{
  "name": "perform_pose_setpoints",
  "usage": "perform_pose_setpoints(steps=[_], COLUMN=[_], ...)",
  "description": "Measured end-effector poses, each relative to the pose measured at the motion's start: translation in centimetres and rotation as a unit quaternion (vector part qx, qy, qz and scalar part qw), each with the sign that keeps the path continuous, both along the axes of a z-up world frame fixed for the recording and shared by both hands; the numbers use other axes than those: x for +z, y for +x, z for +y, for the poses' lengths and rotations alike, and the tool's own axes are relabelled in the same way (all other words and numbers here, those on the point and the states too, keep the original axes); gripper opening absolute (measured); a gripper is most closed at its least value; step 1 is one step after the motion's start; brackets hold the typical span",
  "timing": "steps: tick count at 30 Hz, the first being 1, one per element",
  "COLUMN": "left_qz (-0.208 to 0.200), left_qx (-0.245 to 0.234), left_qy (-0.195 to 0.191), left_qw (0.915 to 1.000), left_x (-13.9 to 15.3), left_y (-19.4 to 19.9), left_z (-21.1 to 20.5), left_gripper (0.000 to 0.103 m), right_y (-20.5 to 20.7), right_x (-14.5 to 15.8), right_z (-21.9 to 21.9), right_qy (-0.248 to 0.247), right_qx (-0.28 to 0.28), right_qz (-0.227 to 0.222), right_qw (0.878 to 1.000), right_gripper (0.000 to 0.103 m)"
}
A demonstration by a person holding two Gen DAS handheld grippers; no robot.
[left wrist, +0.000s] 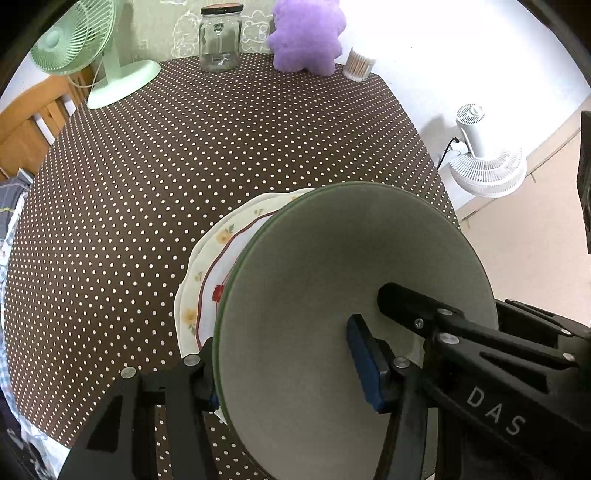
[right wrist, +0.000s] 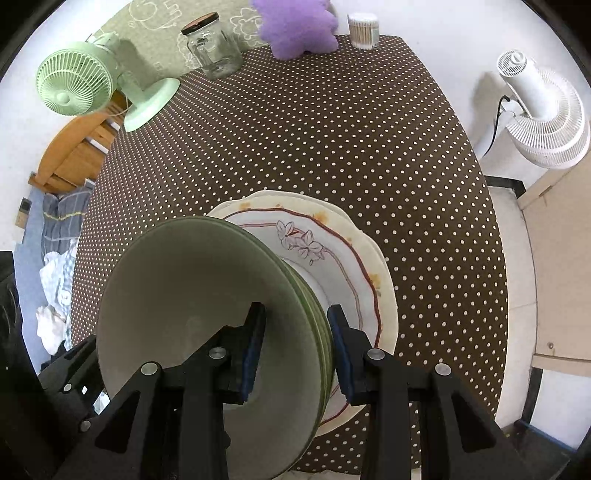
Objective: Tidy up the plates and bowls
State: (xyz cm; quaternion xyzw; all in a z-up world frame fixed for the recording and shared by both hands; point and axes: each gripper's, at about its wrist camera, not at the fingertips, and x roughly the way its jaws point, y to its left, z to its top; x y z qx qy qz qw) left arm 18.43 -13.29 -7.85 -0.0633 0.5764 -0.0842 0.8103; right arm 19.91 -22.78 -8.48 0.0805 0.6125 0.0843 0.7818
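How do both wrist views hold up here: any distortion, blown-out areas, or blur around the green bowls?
Left wrist: strong fisheye bowing of the brown polka-dot tablecloth, dark vignette corners, wall at upper right blown out white; the stacked green bowls are sharp. Right wrist: same bowing and vignette, wall around the white floor fan overexposed; the bowl rims are crisp, with no motion blur.

The green bowls (right wrist: 207,295) look like matt, smooth glazed ceramic, while the floral plates (right wrist: 332,251) beneath them are glossier white ceramic with painted rims. The tabletop (left wrist: 221,147) wears a brown polka-dot cloth with a slight sheen. Each tool shows matt black plastic with metal pins and blue rubbery pads (right wrist: 341,354). The jar (left wrist: 219,40) is clear glass, and the purple toy (left wrist: 304,35) is fuzzy plush.
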Motion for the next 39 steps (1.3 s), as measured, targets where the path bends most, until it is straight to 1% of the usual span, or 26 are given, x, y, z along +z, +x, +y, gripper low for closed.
perform_pose_setpoints(steps=[6,7,9,11,12,17,19,23,26,30,33,35,36,39], left_qz=[0.004,0.002,-0.005,-0.017,-0.023,-0.059,-0.07,-0.113,-0.148,-0.182,-0.208,-0.231,-0.247,-0.267], left_qx=[0.004,0.007,0.011,0.016,0.017,0.013,0.01,-0.002,-0.007,0.001,0.004,0.006,0.005,-0.009], left_qy=[0.004,0.006,0.004,0.006,0.007,0.009,0.008,0.007,0.009,0.012,0.016,0.026,0.034,0.041], left_qw=[1.0,1.0,0.9999,0.9997,0.9996,0.9981,0.9974,0.9936,0.9889,0.9832,0.9779,0.9726,0.9685,0.9628], left_x=[0.1,0.2,0.6,1.2,1.5,3.2,3.8,5.7,7.3,8.8,9.8,10.7,11.2,12.0], left_y=[-0.7,-0.8,-1.3,-1.7,-2.0,-3.6,-4.0,-5.0,-6.0,-7.3,-8.4,-9.4,-10.1,-11.4], left_z=[0.7,0.7,1.0,1.2,1.3,2.1,2.6,3.6,4.8,6.9,8.7,10.0,10.6,11.4], left_gripper=[0.058,0.06,0.063,0.076,0.078,0.086,0.086,0.087,0.087,0.088,0.088,0.088,0.088,0.088], right_y=[-0.2,-0.2,-0.3,-0.5,-0.7,-1.7,-2.3,-3.4,-4.6,-6.7,-8.3,-9.5,-10.1,-11.6], right_x=[-0.1,-0.1,0.1,0.6,0.9,2.4,3.2,4.8,6.3,8.4,9.9,10.9,11.3,12.2], right_z=[-0.3,-0.3,-0.5,-0.6,-0.7,-0.7,-0.7,-0.4,0.1,1.4,2.9,4.0,4.6,6.3], right_qy=[0.007,0.008,0.0,-0.018,-0.022,-0.026,-0.03,-0.047,-0.063,-0.068,-0.081,-0.084,-0.086,-0.088], right_qx=[0.002,0.002,0.001,-0.005,-0.007,-0.015,-0.023,-0.039,-0.061,-0.079,-0.089,-0.096,-0.1,-0.101], right_qz=[-0.003,-0.003,-0.011,-0.025,-0.033,-0.063,-0.078,-0.11,-0.137,-0.177,-0.208,-0.23,-0.24,-0.265], right_qw=[1.0,1.0,1.0,0.999,0.999,0.998,0.996,0.992,0.987,0.979,0.971,0.965,0.962,0.955], right_gripper=[0.039,0.04,0.048,0.062,0.066,0.074,0.075,0.075,0.075,0.075,0.075,0.075,0.075,0.075])
